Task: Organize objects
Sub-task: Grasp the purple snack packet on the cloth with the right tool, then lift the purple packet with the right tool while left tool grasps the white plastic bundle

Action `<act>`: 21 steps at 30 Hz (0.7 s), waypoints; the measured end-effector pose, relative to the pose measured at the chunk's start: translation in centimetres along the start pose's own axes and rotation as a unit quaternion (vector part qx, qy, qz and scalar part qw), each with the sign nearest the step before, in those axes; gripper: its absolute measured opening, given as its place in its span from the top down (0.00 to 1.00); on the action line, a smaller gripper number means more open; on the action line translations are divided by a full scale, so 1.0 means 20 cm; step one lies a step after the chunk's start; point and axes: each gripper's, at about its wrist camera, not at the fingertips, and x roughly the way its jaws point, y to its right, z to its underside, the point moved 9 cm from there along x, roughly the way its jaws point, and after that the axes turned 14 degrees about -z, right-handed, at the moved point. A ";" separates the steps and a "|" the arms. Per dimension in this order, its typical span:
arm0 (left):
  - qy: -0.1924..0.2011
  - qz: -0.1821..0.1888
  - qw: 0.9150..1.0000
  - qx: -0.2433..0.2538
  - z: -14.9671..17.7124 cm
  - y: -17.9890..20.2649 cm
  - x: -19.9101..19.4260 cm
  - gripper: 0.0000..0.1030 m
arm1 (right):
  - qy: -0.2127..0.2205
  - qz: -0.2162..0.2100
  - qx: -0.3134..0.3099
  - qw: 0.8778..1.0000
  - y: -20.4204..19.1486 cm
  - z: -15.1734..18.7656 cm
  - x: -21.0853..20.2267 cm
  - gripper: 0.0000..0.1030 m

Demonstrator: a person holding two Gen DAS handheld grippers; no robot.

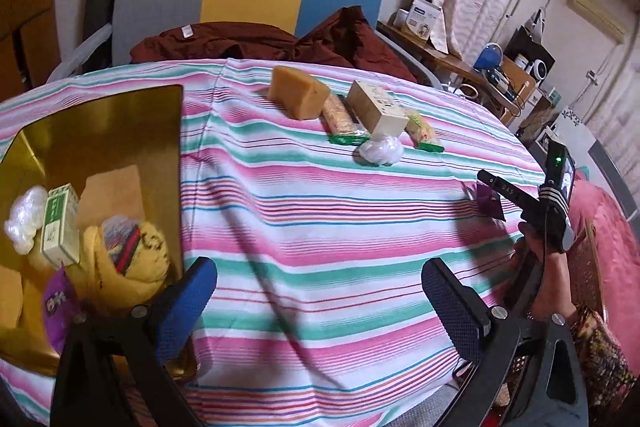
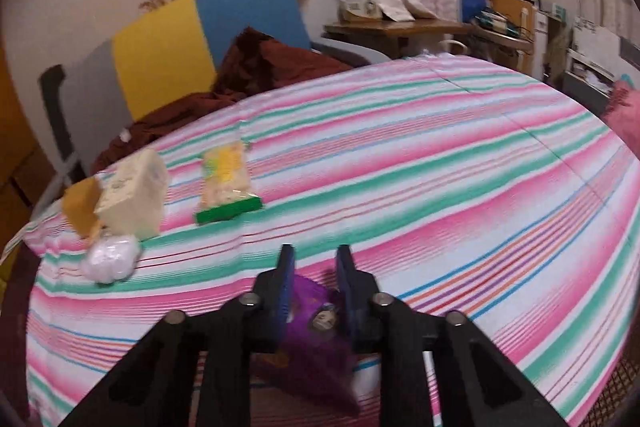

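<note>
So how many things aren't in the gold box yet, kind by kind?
yellow block: 1
snack packs: 2
carton: 1
white wad: 1
purple packet: 1, gripped in the right tongs
Total: 6

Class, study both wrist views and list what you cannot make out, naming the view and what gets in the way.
- Purple packet, right wrist view: its print is hidden by the right claw shut on it, and by blur.
- Gold tray, left wrist view: its lower end is cut off by the left claw and the frame edge.
- Cream box, right wrist view: label blurred.
- Shelf clutter, left wrist view: too small.
</note>
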 end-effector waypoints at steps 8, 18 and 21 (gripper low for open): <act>-0.007 0.011 1.000 0.015 0.00 0.10 0.02 0.00 | 0.018 0.044 0.023 0.999 0.04 0.01 -0.12 0.50; -0.020 0.017 1.000 0.011 0.02 0.12 0.07 0.00 | -0.037 0.049 0.055 0.997 0.09 0.13 -0.04 0.30; -0.016 0.012 1.000 0.016 0.00 0.12 0.07 0.00 | -0.040 0.028 0.035 0.998 0.04 0.12 0.01 0.54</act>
